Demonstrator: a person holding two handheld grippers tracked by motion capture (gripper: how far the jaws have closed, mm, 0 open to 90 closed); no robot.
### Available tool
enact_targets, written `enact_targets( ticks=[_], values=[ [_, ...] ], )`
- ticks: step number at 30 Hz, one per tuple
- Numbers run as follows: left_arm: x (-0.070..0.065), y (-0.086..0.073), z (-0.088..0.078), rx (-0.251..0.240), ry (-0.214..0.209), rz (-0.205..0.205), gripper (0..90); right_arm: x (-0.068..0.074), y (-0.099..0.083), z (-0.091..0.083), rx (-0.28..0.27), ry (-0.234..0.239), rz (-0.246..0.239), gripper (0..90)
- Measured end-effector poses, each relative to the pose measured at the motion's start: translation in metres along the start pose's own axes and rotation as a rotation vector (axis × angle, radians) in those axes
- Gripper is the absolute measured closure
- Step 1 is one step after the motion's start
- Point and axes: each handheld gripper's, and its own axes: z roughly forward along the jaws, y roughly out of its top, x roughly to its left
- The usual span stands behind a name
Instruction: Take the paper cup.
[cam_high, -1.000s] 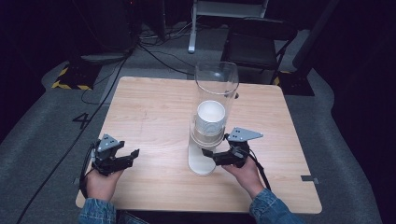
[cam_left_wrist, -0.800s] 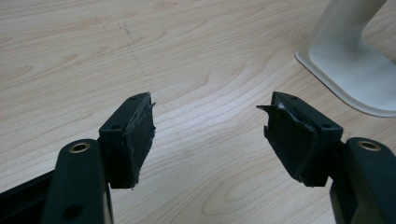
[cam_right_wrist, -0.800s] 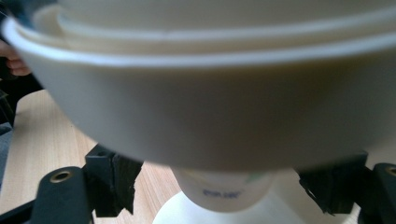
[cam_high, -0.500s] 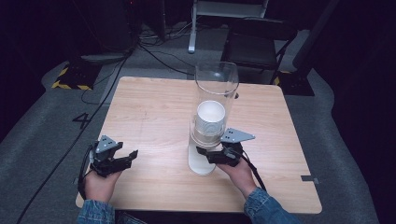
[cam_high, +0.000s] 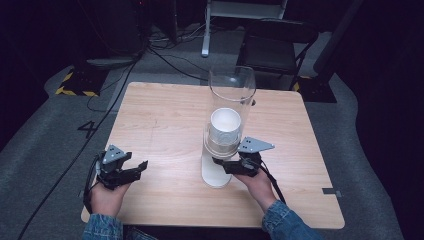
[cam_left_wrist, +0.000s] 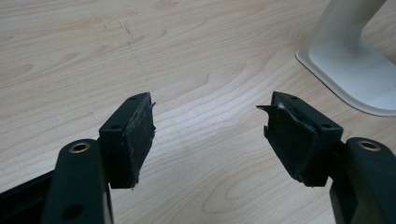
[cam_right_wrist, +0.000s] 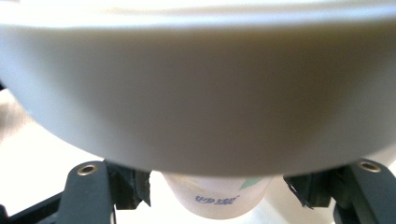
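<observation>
A clear tube dispenser (cam_high: 233, 87) stands on a white stand (cam_high: 214, 176) at mid-table, holding a stack of white paper cups (cam_high: 225, 128). My right gripper (cam_high: 220, 164) reaches in under the tube from the right. Its jaws have just been closing, and in the right gripper view they sit on either side of the lowest paper cup (cam_right_wrist: 215, 199), which has blue print and hangs below the dispenser's white rim (cam_right_wrist: 196, 93); the right gripper (cam_right_wrist: 217, 189) is shut on it. My left gripper (cam_high: 142, 168) rests open at the table's front left, and the left gripper (cam_left_wrist: 210, 126) has bare wood between its jaws.
The wooden table (cam_high: 160, 115) has free room to the left of and behind the dispenser. The stand's white base (cam_left_wrist: 355, 60) lies ahead and to the right of the left gripper. A chair (cam_high: 275, 47) and cables stand on the dark floor beyond the far edge.
The right gripper has moved slightly left, in under the dispenser, and its jaws have closed around the lowest cup. The left gripper has stayed put.
</observation>
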Motion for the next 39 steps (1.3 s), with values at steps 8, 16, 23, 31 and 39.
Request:
enact_targets(
  ticks=[8,16,23,31,39],
  values=[
    [0.0003,0.0000,0.0000,0.002,-0.003,-0.001,32.5,-0.0022,-0.0017,-0.0006,-0.006,-0.007,-0.027,33.3],
    [0.0005,-0.0001,-0.0001,0.003,-0.005,-0.002,32.5,-0.0038,-0.0033,-0.0008,-0.008,-0.031,-0.063,33.2],
    [0.0005,0.0000,-0.0005,0.001,-0.005,-0.001,32.5,-0.0044,-0.0043,-0.0007,-0.015,-0.028,-0.060,33.3],
    [0.0005,-0.0002,0.0003,0.002,-0.004,-0.004,32.5,-0.0040,-0.0050,-0.0006,-0.017,-0.017,-0.041,33.2],
    [-0.0005,0.0001,0.0014,0.003,-0.004,-0.001,32.5,-0.0019,-0.0066,0.0008,-0.023,-0.007,-0.011,33.2]
  ],
)
